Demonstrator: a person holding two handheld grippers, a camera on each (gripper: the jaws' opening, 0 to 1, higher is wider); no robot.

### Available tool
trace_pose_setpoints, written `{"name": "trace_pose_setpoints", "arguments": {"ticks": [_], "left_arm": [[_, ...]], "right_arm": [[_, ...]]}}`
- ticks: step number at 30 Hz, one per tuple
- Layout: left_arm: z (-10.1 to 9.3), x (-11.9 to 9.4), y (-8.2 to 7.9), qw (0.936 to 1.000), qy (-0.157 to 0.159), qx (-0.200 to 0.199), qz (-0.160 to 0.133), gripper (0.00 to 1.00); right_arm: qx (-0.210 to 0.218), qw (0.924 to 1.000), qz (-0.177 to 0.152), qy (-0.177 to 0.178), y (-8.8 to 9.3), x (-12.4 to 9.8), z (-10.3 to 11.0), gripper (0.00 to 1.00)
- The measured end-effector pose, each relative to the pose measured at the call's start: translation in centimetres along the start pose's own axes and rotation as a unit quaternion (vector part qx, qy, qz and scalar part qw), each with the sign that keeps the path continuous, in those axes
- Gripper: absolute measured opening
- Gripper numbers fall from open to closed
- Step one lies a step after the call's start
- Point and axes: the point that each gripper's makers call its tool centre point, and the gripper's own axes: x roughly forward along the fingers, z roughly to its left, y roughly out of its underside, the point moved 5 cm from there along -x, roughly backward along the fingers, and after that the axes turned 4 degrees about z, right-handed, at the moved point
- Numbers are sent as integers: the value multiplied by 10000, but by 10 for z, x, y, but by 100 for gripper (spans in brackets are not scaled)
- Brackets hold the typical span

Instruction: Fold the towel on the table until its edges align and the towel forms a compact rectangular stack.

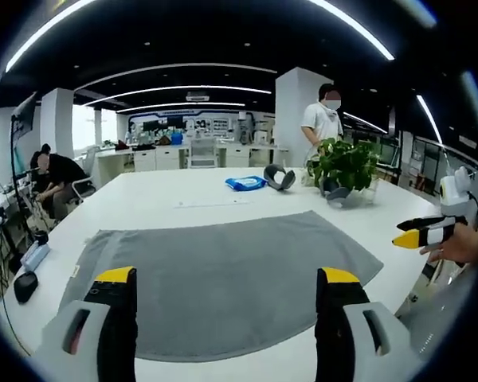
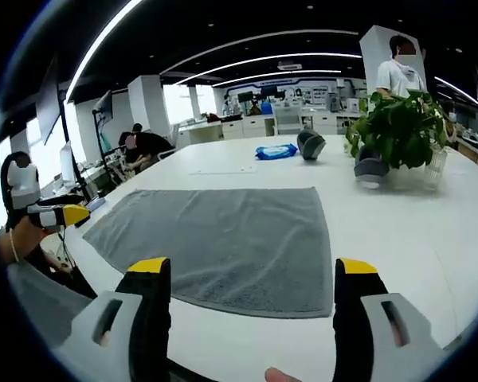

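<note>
Left claw (image 1: 226,288) and right claw (image 2: 252,280) gape wide, empty, above flat grey terry towel (image 1: 223,274)

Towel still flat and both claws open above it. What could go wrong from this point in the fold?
1. The grey towel lies flat on the smooth white table; a claw closing on it may pinch only a shallow bit of the near edge, or slide off.
2. The left claw and right claw may grip at uneven spots, skewing the fold.
3. A wide sweep could brush the potted plant beyond the towel's far corner.
</note>
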Motion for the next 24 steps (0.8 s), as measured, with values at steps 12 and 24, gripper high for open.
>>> {"name": "trace_pose_setpoints", "arguments": {"ticks": [12, 24], "left_arm": [[1, 0, 2, 9999, -18, -107, 44, 95], [0, 0, 0, 9999, -51, -122, 49, 95]], "right_arm": [[43, 10000, -21, 4, 0, -1, -1, 84], [74, 9999, -108, 5, -5, -2, -5, 84]]}}
